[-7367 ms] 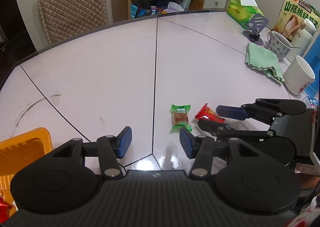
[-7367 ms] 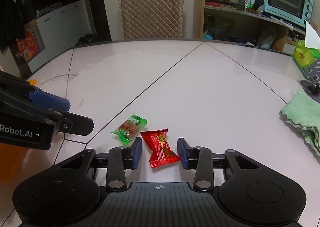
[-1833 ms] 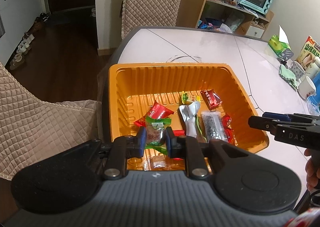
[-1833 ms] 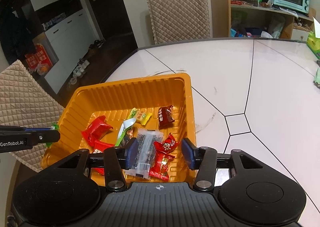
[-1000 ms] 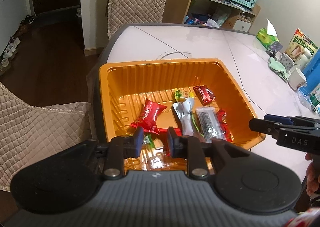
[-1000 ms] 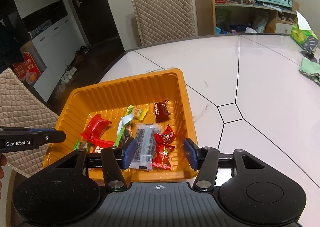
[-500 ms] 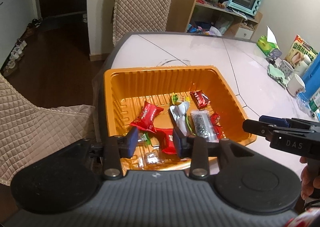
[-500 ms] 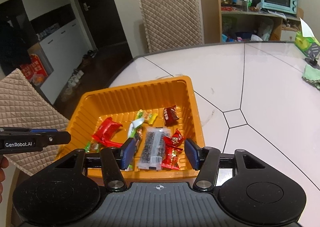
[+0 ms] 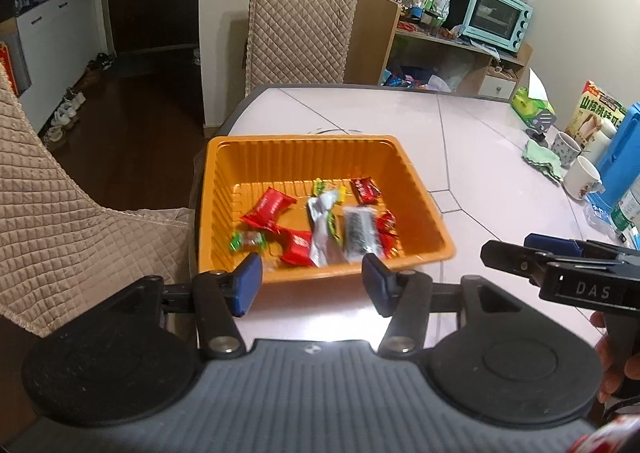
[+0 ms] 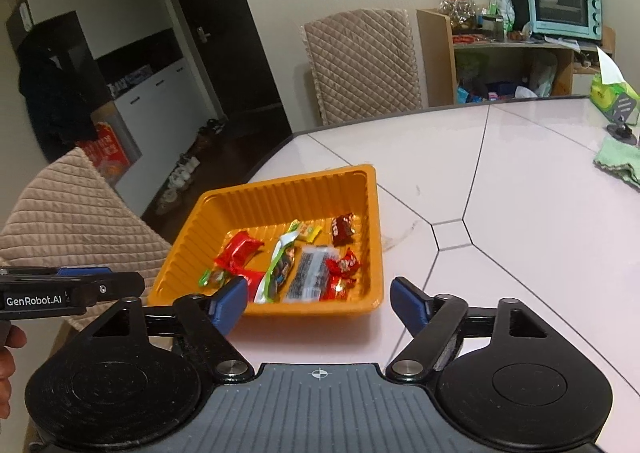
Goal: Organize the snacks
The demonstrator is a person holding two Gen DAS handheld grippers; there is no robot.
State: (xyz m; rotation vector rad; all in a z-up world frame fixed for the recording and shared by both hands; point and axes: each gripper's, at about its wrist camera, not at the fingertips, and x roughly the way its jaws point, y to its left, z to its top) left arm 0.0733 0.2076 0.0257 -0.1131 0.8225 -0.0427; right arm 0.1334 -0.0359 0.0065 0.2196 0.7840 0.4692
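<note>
Left wrist view: left gripper (image 9: 312, 281) jaws have just been opening, nothing between them, held short of the orange tray (image 9: 424, 193), which sits at the table (image 9: 500, 173) corner with the snacks (image 9: 320, 221) inside. Risk: the tray overhangs near the edge, so a careless bump could tip it. Right wrist view: right gripper (image 10: 318, 299) has just spread wide, empty, tray (image 10: 372, 213) ahead; no loose snacks visible on the table (image 10: 520, 233), so any further reach risks scattering the wrappers.
</note>
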